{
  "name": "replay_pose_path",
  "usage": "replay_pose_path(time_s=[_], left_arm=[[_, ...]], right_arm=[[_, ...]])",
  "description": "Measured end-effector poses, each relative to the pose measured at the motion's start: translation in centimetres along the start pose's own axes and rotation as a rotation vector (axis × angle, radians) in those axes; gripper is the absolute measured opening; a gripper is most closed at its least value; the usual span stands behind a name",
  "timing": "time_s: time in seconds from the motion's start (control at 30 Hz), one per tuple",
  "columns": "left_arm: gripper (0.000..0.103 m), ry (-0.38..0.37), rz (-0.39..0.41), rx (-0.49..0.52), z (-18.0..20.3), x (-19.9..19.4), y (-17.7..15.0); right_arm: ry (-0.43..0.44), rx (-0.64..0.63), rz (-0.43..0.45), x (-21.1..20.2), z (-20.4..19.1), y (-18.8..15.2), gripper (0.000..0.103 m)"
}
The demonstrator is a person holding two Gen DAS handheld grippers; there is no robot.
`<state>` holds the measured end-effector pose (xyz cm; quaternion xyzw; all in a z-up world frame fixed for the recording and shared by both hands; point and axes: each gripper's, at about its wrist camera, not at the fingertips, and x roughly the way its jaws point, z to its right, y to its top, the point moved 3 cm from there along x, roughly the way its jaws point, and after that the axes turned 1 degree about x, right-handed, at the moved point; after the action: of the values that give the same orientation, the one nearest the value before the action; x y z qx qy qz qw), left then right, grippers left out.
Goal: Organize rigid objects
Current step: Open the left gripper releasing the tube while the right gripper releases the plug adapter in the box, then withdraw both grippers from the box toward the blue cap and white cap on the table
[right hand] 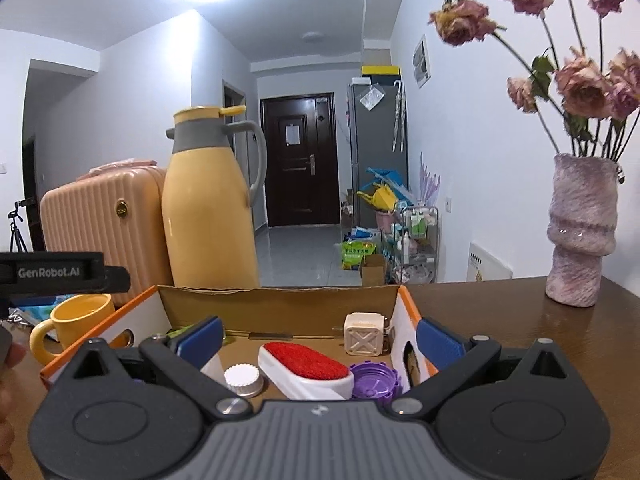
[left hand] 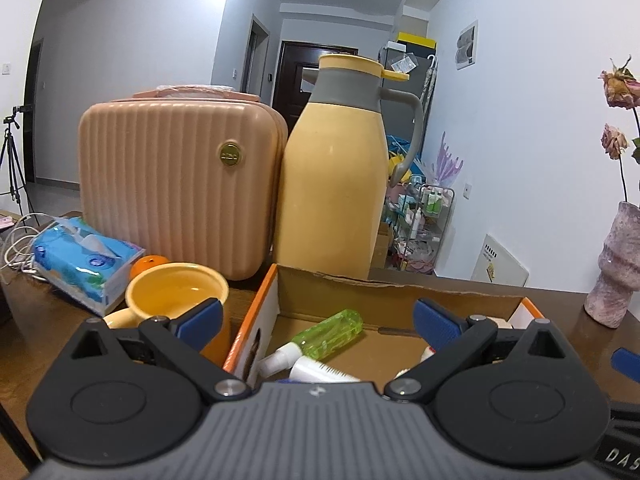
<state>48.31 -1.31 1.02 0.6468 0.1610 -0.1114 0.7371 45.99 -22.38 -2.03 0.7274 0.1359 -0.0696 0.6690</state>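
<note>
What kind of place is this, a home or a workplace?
Most likely a home, probably an apartment. A dark wooden entrance door closes a tiled hallway, a grey refrigerator stands beside it, and dried pink roses in a purple ceramic vase sit on the brown wooden table.

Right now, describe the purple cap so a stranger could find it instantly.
Start at the open cardboard box on the wooden table, in front of the tall yellow thermos jug. Near its right wall lies the purple cap, beside the red-topped white brush. It is the only purple, notched ring; the other cap is white.
</note>
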Motion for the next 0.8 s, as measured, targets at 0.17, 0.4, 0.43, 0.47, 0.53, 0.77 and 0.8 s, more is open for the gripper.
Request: replay_pose_path(time_s=[0.17, 0.4, 0.43, 0.47, 0.53, 0.77, 0.8], left_arm=[[0.103, 0.008, 0.010, 0.013, -0.5, -2.0, -0.8], [0.103, 0.011, 0.001, 0.019, -1.0, -4.4, -2.1], [0.103, 0.010, -0.001, 0.018, -1.2, -4.9, -2.4], [0.103, 0.009, -0.002, 0.017, -1.3, -5.1, -2.5], [0.103, 0.012, -0.007, 0.016, -1.5, -5.8, -2.9], [0.103, 0.010, -0.023, 0.028, -2.0, -8.2, -4.3], [0.103, 0.007, -0.024, 0.029, -2.0, -8.5, -4.4]], right_arm=[[0.001, 0.012, 0.010, -2.1, 0.4, -0.4, 0.103], [-0.012, -0.003, 0.008, -4.7, -0.2, -1.6, 0.103], [-0.013, -0.006, 0.010, -5.1, -0.4, -1.8, 0.103], [-0.013, -0.008, 0.012, -5.5, -0.5, -1.9, 0.103], [-0.012, -0.012, 0.013, -6.3, -0.8, -2.1, 0.103], [-0.014, -0.024, 0.013, -9.2, -1.4, -3.4, 0.103], [-0.014, -0.023, 0.012, -9.6, -1.4, -3.6, 0.103]])
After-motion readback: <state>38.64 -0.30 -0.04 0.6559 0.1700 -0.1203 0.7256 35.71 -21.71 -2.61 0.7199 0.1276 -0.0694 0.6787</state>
